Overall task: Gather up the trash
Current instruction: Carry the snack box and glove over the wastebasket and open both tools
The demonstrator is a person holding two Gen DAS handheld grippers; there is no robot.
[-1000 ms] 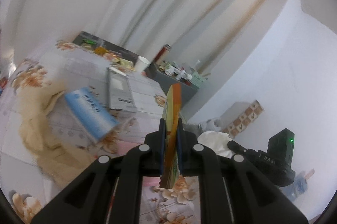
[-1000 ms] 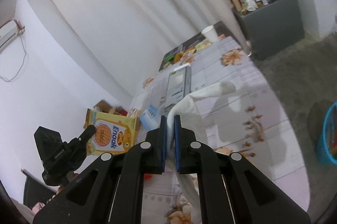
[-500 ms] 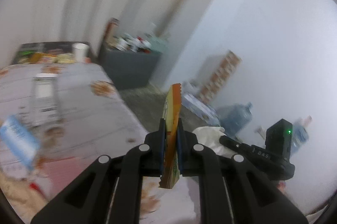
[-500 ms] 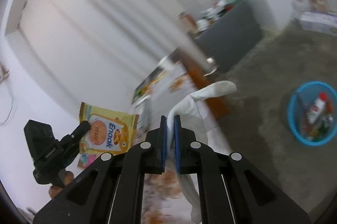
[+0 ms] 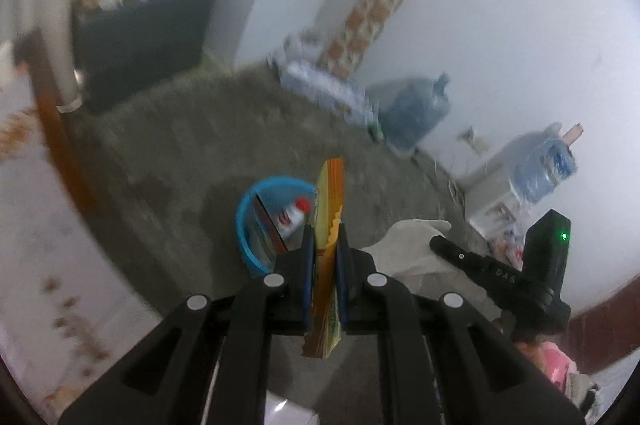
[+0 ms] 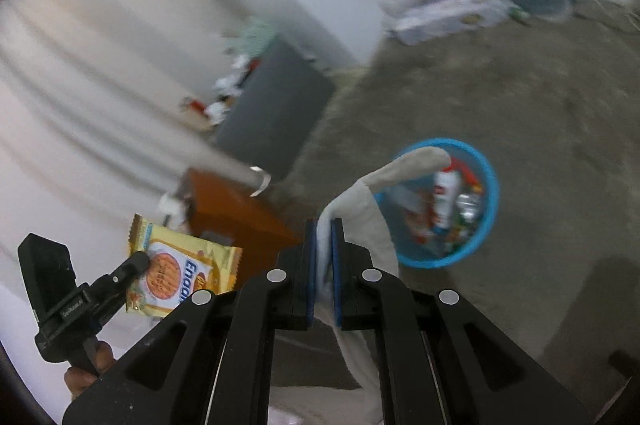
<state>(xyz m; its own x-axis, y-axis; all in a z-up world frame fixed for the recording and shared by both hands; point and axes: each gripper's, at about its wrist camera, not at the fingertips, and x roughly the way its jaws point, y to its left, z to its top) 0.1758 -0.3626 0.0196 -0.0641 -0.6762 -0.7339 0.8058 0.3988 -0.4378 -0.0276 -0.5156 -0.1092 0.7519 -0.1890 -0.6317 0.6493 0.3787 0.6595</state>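
My left gripper (image 5: 324, 229) is shut on a yellow-orange snack wrapper (image 5: 330, 201), held edge-on; in the right wrist view the same wrapper (image 6: 180, 269) shows its printed face at the lower left. My right gripper (image 6: 323, 225) is shut on a crumpled white tissue (image 6: 360, 201) that arches up and to the right. A blue round trash basket (image 5: 246, 225) stands on the grey floor just beyond both grippers, with a can and other litter inside; in the right wrist view the basket (image 6: 490, 201) lies right of the tissue.
An orange-edged table with a floral cloth (image 5: 52, 129) runs along the left. A dark cabinet (image 5: 140, 33) stands behind it. Large water bottles (image 5: 416, 109) and boxes (image 5: 360, 21) line the far white wall. Bare concrete floor (image 6: 540, 97) surrounds the basket.
Both grippers swung away from the table and tipped down toward the floor. The blue basket came into the left wrist view and grew closer in the right. Both grips are unchanged.
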